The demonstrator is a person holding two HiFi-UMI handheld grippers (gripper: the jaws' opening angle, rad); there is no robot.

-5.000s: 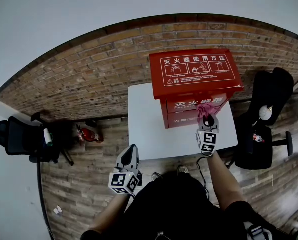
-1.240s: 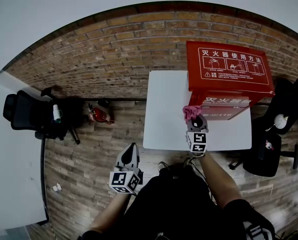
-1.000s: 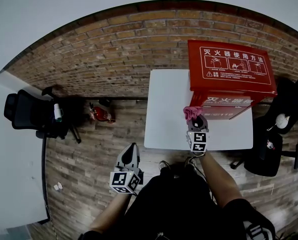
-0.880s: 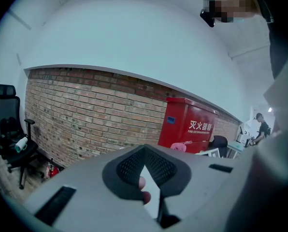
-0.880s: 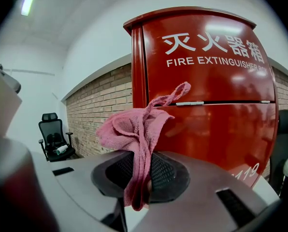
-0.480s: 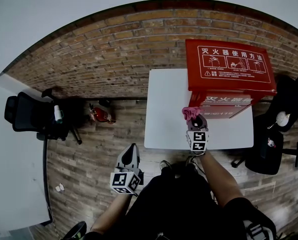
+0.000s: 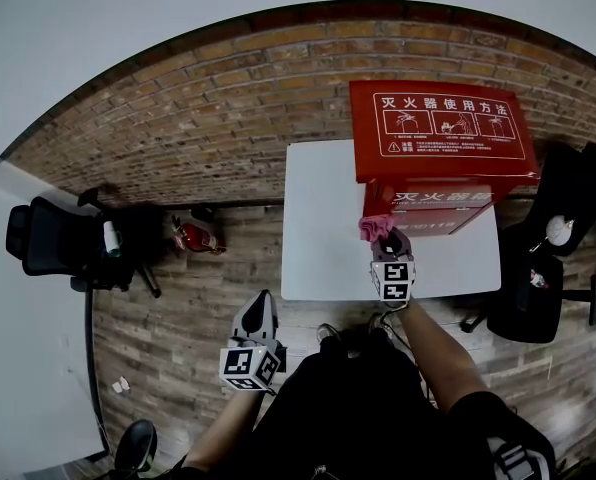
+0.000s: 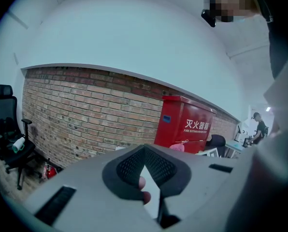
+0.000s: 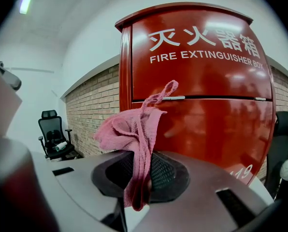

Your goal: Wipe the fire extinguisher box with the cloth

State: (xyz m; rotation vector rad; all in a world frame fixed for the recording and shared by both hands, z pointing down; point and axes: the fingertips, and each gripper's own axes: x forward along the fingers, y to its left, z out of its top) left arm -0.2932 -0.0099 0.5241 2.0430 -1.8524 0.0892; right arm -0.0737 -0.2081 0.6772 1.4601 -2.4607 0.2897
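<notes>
At the upper right of the head view, a red fire extinguisher box (image 7: pixel 443 133) stands at the far end of a white worktop (image 7: pixel 323 238). Just before its lower front panel, the right hand-held gripper (image 7: pixel 386 238) is clamped on a pink cloth (image 7: pixel 376 227). The cloth's bunched end rises close to the red face; whether it touches is unclear. At lower left, the left hand-held gripper (image 7: pixel 262 303) hangs clear of the worktop, jaws together, holding nothing.

box (image 7: pixel 441 128) lid print illegible, white item (image 7: pixel 109 238) on chair (image 7: pixel 43 248) unidentifiable
</notes>
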